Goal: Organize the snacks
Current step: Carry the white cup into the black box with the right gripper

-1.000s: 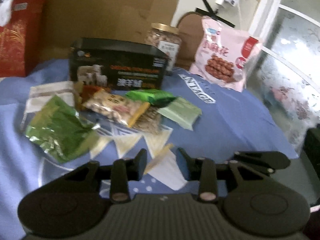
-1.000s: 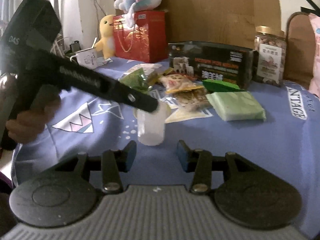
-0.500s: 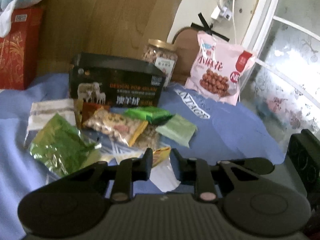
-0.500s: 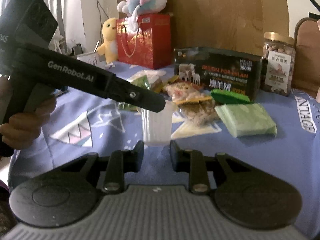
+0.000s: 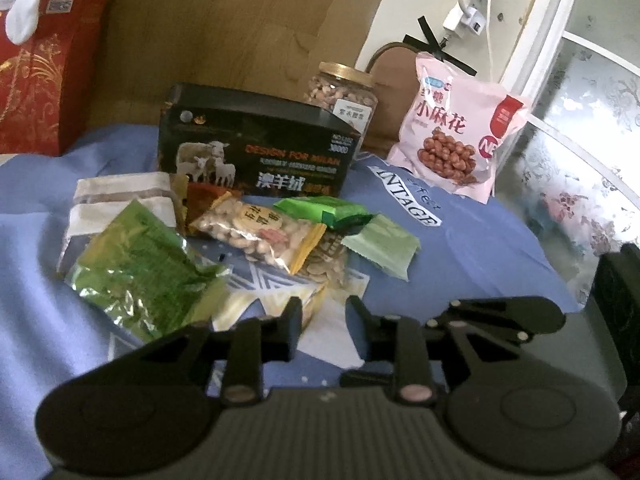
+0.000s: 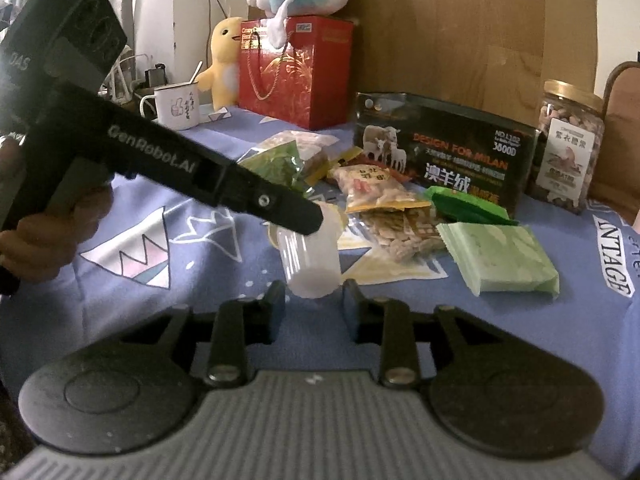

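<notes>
Snack packets lie piled on the blue cloth before a black box (image 5: 256,148): a green foil bag (image 5: 140,272), a peanut bag (image 5: 260,232), a dark green packet (image 5: 324,210) and a pale green packet (image 5: 384,246). A translucent white plastic cup (image 6: 310,260) stands on the cloth. My left gripper (image 5: 323,320) is shut on the cup's rim, seen from the side in the right wrist view (image 6: 296,216). My right gripper (image 6: 314,306) is open with its fingertips on either side of the cup's base.
A nut jar (image 5: 344,94) and a pink snack bag (image 5: 456,140) stand at the back right. A red gift bag (image 6: 296,68), plush toys (image 6: 224,60) and a white mug (image 6: 176,106) stand at the back left. The blue cloth (image 6: 600,340) ends at the right by a window.
My left gripper closed on the cup's rim. My right gripper narrowed, then opened again around the cup's base and moved closer to it.
</notes>
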`<state>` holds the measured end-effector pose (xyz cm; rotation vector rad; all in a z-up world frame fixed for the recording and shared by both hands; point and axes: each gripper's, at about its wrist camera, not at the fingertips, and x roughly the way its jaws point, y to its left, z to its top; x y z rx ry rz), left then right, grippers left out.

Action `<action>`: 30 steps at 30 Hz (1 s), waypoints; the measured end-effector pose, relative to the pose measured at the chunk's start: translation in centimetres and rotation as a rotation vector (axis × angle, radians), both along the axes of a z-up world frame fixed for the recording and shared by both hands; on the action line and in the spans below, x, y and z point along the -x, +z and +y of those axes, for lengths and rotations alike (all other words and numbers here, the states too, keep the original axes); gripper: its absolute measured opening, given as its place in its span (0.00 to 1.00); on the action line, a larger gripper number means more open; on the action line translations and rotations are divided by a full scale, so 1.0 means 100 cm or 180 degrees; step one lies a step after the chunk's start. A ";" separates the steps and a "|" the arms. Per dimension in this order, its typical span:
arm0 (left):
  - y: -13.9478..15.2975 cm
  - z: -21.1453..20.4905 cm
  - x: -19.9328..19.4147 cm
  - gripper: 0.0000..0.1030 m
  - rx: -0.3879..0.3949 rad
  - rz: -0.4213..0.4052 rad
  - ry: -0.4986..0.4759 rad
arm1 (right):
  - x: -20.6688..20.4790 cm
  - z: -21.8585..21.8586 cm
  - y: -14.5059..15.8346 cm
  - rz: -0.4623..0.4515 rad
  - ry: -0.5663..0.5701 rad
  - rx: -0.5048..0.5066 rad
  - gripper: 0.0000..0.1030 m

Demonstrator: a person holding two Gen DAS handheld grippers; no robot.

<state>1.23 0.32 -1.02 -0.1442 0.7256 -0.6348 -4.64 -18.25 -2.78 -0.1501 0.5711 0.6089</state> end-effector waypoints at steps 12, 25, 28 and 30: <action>0.072 -0.004 -0.040 0.19 0.0005 -0.0735 0.0051 | -0.052 0.002 0.048 -0.0389 -0.0190 -0.0184 0.32; 0.071 -0.007 -0.176 0.19 -0.0089 -0.0613 0.0502 | -0.201 0.027 0.052 -0.0434 -0.0408 0.0063 0.35; 0.063 -0.004 -0.179 0.21 -0.0091 -0.0489 0.0571 | -0.202 0.025 0.052 -0.0381 -0.0427 -0.0001 0.36; 0.065 0.003 -0.169 0.23 -0.0081 -0.0565 0.0576 | -0.195 0.017 0.057 -0.0403 -0.0468 -0.0096 0.36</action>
